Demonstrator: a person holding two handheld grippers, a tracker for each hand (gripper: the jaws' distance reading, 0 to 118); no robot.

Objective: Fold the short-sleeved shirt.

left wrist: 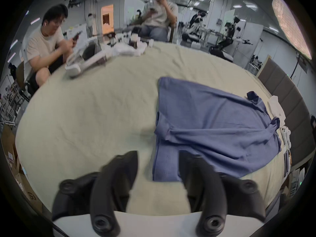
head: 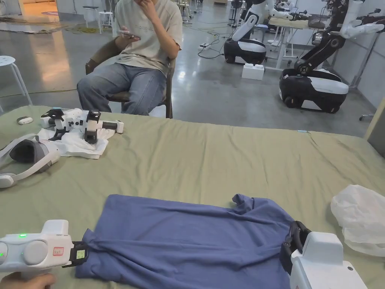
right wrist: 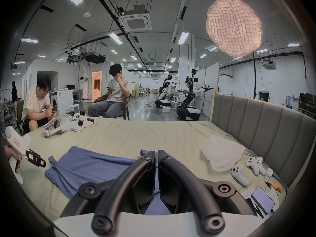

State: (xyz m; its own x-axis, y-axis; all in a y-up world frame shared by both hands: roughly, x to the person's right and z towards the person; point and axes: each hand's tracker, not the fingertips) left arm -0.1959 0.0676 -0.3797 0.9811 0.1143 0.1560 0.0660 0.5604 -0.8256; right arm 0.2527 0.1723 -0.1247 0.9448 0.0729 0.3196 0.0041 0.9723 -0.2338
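Sensibly, with the blue shirt (head: pixel 188 237) lying on the bed (head: pixel 210 158), the left gripper (left wrist: pixel 158 165), jaws spread beside its hem, needed to close squarely, matching the right gripper (right wrist: pixel 156 158) pinching cloth.

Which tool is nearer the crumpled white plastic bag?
Right. The right tool is at the blue shirt's edge nearest the bag; the left tool is at the shirt's far end.
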